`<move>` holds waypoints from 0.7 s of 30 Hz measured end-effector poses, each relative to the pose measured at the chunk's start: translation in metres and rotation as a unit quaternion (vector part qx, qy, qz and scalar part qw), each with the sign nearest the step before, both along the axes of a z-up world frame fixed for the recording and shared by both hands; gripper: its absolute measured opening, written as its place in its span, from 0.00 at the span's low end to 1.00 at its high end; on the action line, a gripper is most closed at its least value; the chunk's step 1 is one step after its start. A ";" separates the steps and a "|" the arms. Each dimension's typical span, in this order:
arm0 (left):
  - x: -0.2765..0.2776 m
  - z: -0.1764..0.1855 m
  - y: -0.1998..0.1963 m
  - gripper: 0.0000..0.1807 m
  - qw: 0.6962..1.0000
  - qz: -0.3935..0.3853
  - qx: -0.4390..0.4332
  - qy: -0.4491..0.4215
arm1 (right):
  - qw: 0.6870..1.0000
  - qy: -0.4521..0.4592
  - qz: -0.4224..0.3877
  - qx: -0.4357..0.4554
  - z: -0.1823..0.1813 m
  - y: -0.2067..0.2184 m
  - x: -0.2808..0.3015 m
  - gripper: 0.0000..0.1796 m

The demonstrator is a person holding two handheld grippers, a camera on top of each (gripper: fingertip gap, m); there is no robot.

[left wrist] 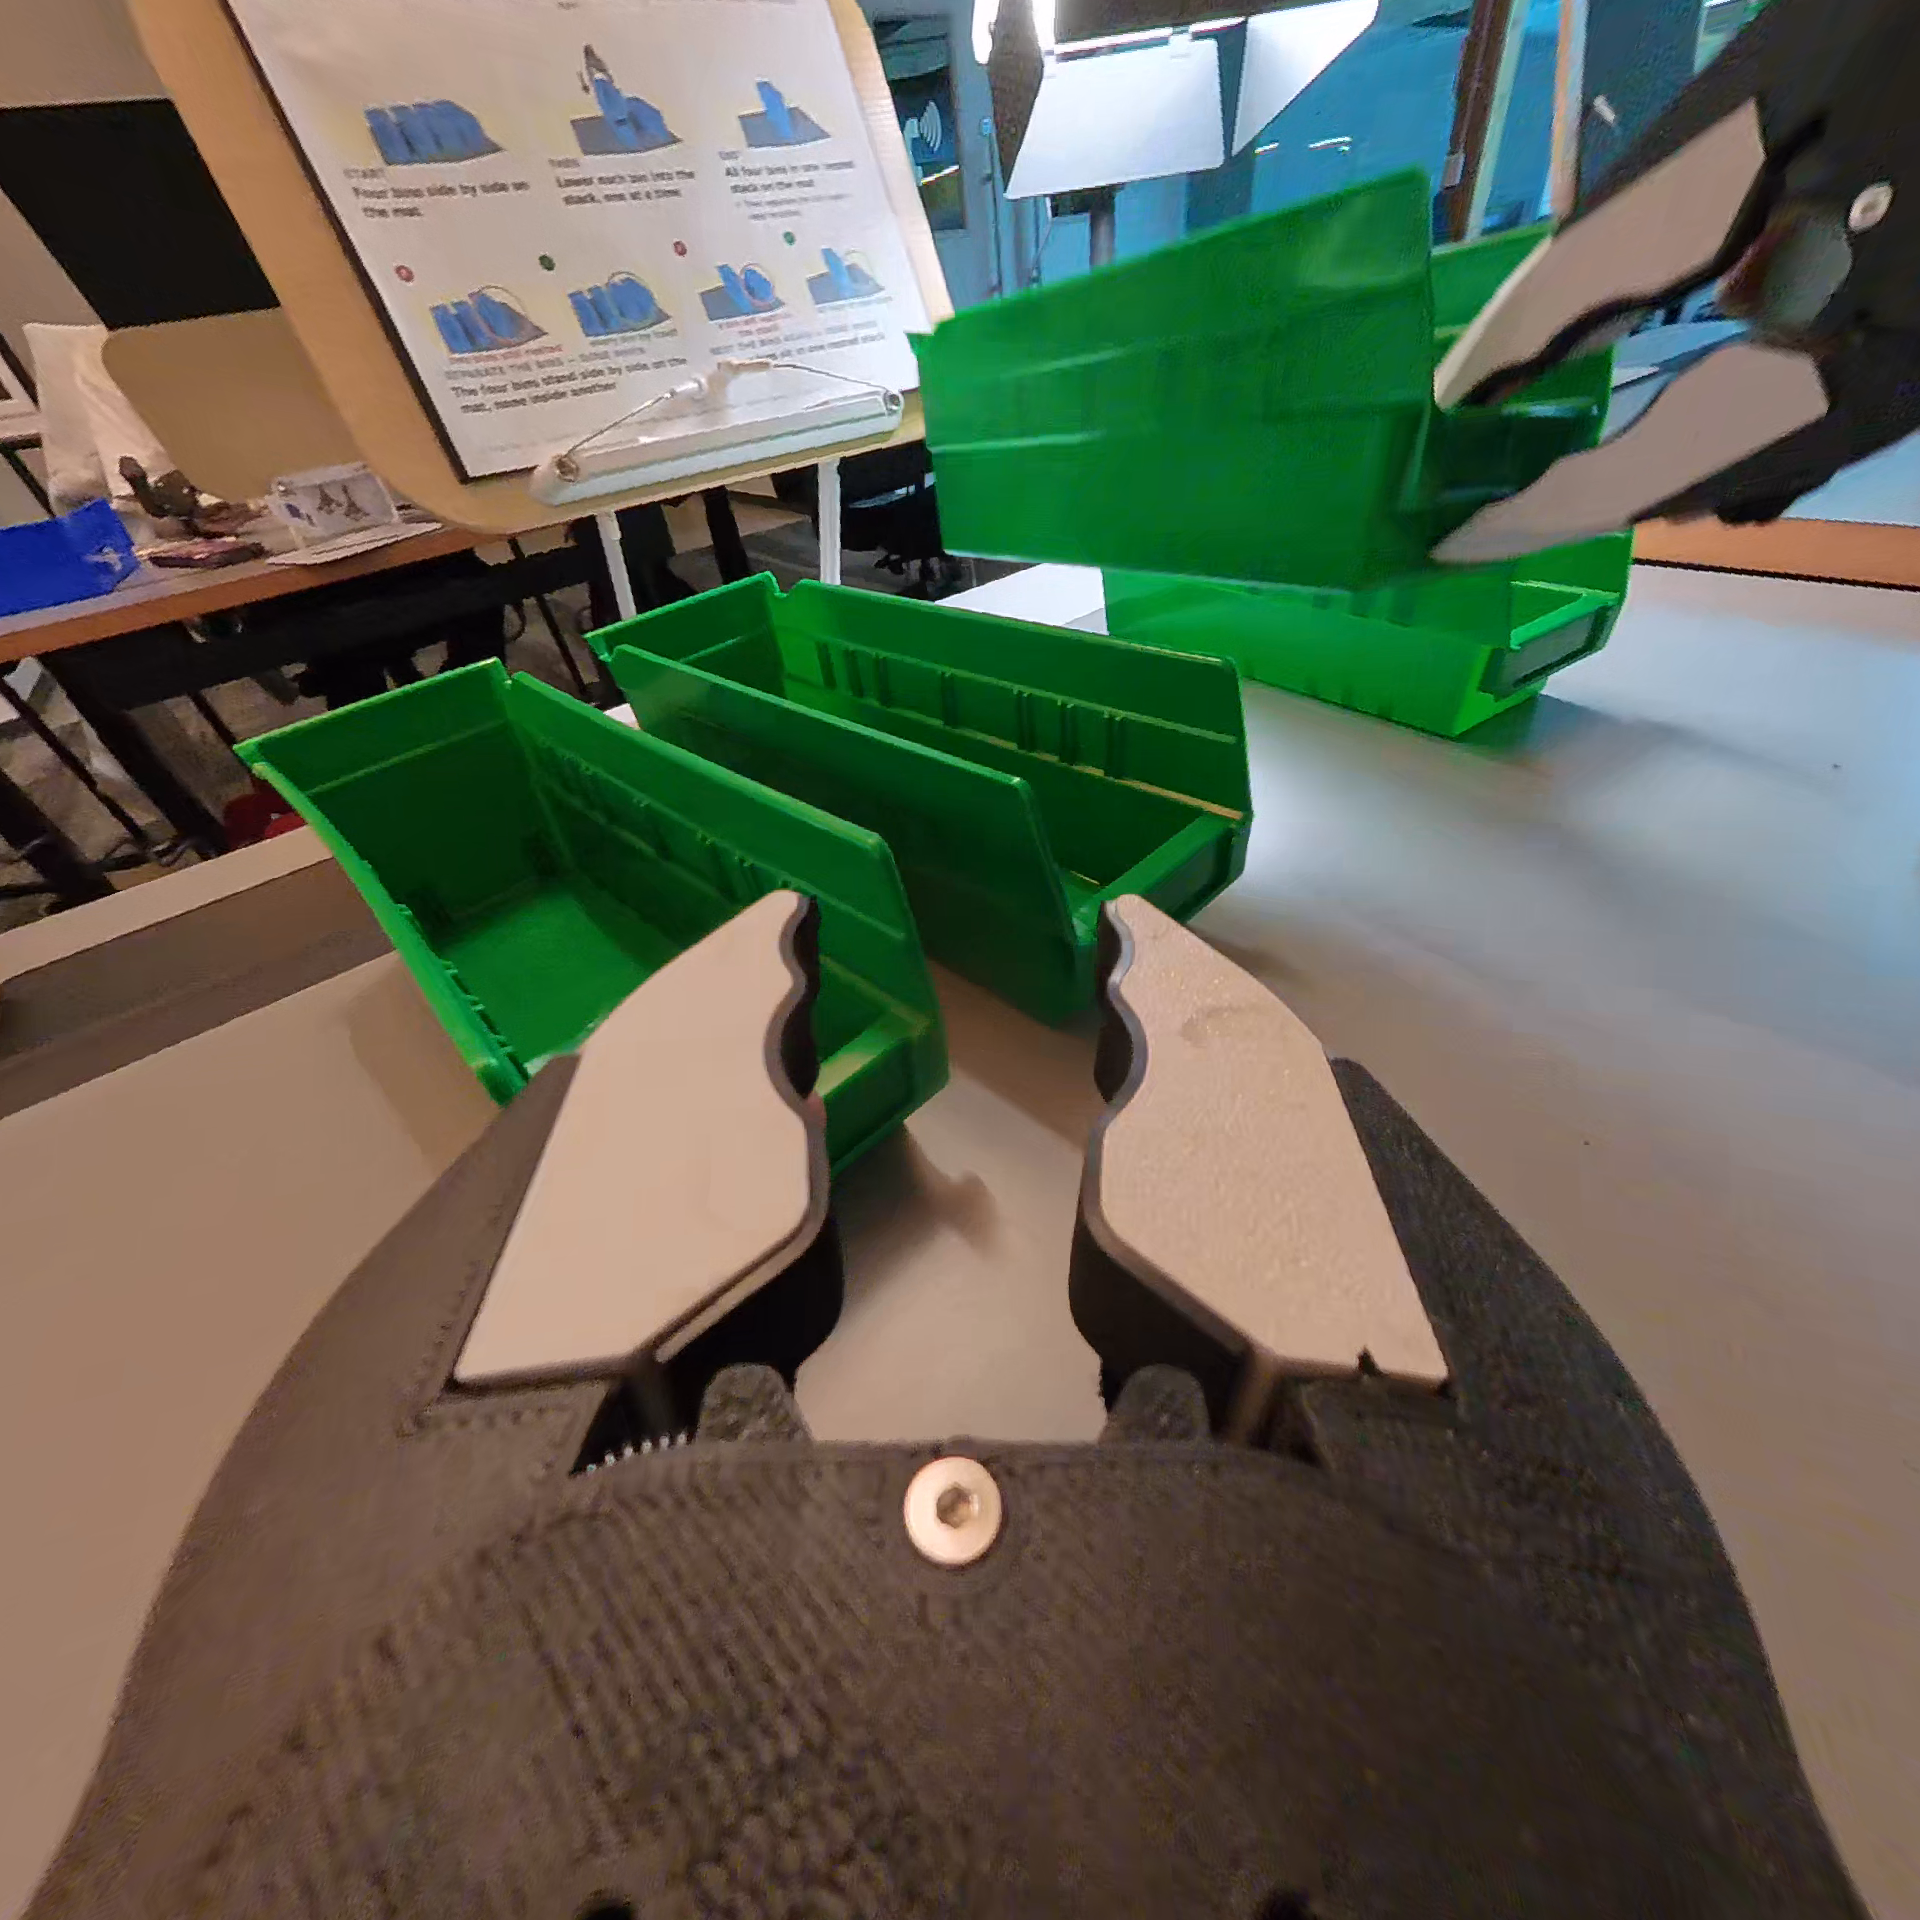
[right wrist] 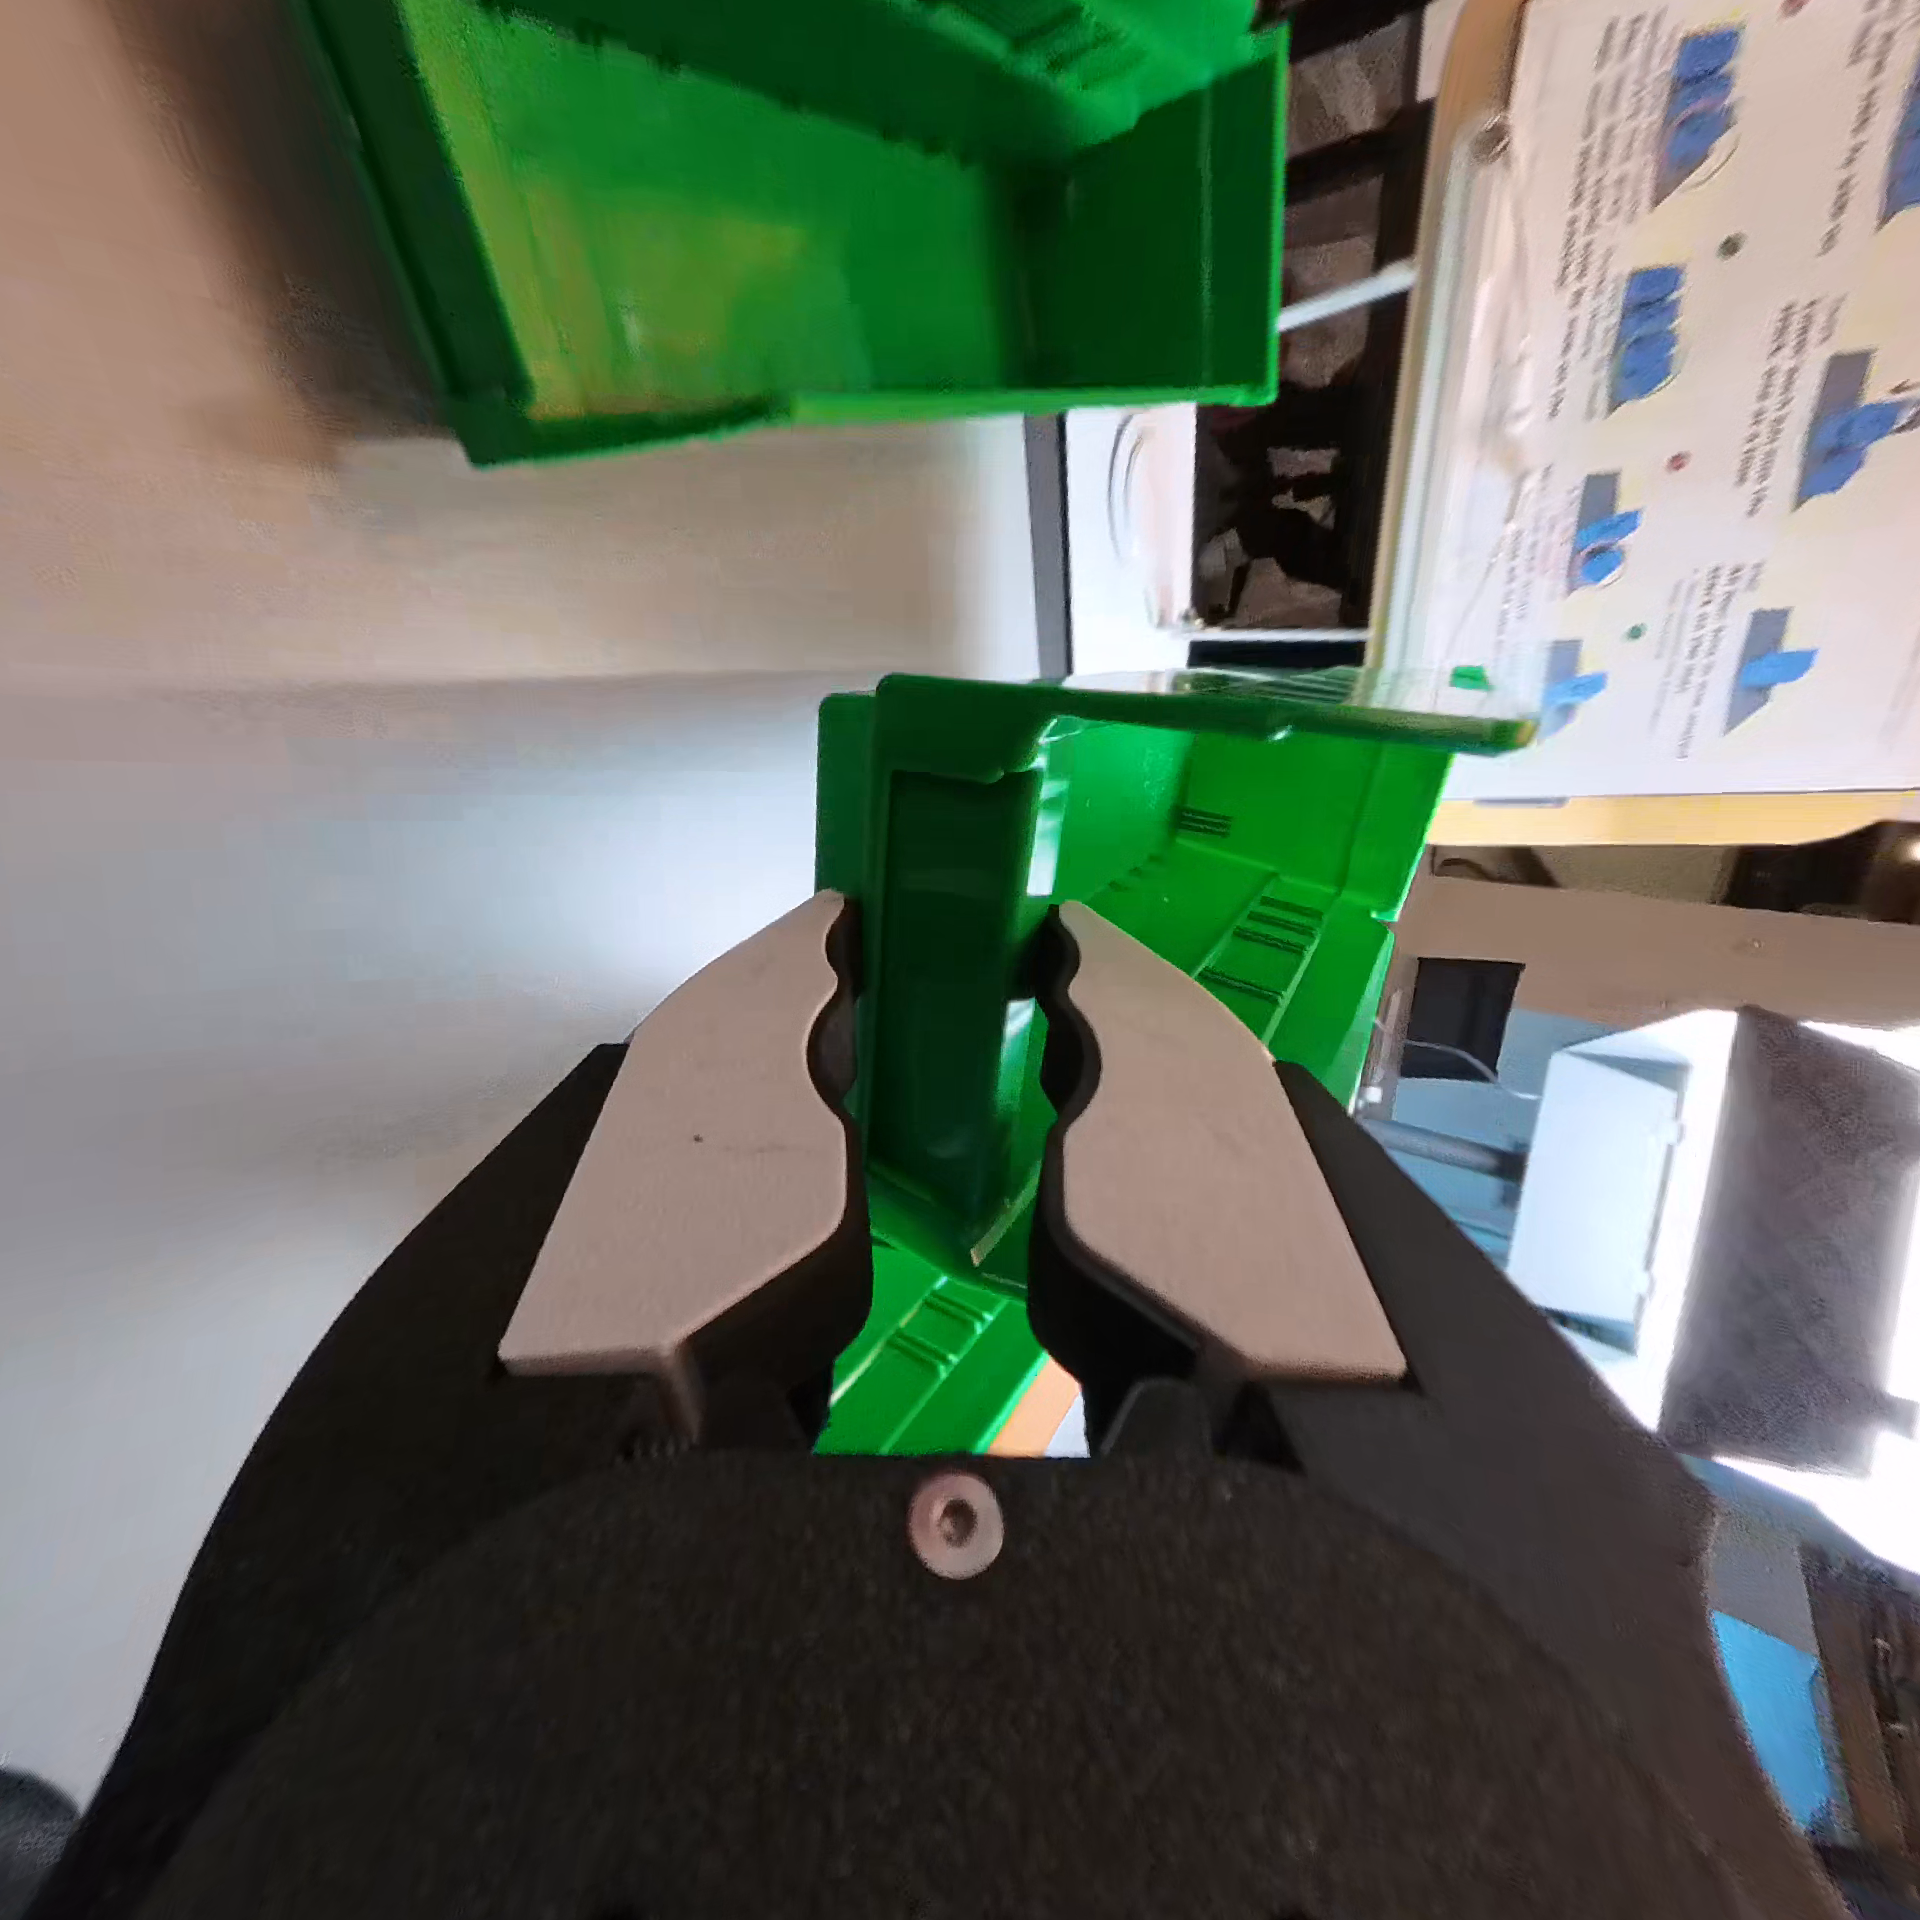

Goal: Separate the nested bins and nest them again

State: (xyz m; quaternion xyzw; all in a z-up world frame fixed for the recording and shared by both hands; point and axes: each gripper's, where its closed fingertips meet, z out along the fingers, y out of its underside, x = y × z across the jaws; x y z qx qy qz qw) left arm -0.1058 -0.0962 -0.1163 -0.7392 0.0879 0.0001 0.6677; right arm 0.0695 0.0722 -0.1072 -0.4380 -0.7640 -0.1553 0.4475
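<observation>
Two green bins stand side by side on the grey table: a near one (left wrist: 582,883) and a second one (left wrist: 966,769) to its right. My left gripper (left wrist: 951,925) is open and empty, just in front of the gap between them. At the back right my right gripper (left wrist: 1455,468) is shut on the front wall of a third green bin (left wrist: 1174,405) and holds it tilted in the air above a fourth bin (left wrist: 1382,655). In the right wrist view the right gripper (right wrist: 948,925) clamps the held bin (right wrist: 1247,883); another bin (right wrist: 779,229) shows beyond it.
An instruction sheet (left wrist: 582,218) on a tan board stands behind the bins and also shows in the right wrist view (right wrist: 1683,395). A side table (left wrist: 208,582) with a blue box (left wrist: 62,561) is at the far left. The grey table (left wrist: 1558,1039) spreads to the right. Spacing between my two grippers at the tips: around 25 cm.
</observation>
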 end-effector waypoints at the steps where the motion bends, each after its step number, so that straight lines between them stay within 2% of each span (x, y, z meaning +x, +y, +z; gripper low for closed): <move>1: -0.001 -0.001 0.000 0.28 1.000 0.004 -0.001 -0.002 | 1.000 -0.002 -0.002 0.001 -0.010 0.004 0.002 0.18; 10: -0.008 -0.004 0.002 0.29 1.000 0.018 -0.007 -0.002 | 0.999 -0.031 -0.006 -0.005 -0.070 0.018 -0.007 0.18; 16: -0.008 -0.001 0.000 0.29 1.000 0.016 -0.003 -0.005 | 0.998 -0.054 0.007 0.035 -0.088 0.020 -0.013 0.18; 21: -0.007 -0.002 0.000 0.29 1.000 0.014 -0.003 -0.001 | 0.997 -0.062 0.022 0.031 -0.102 0.019 -0.017 0.18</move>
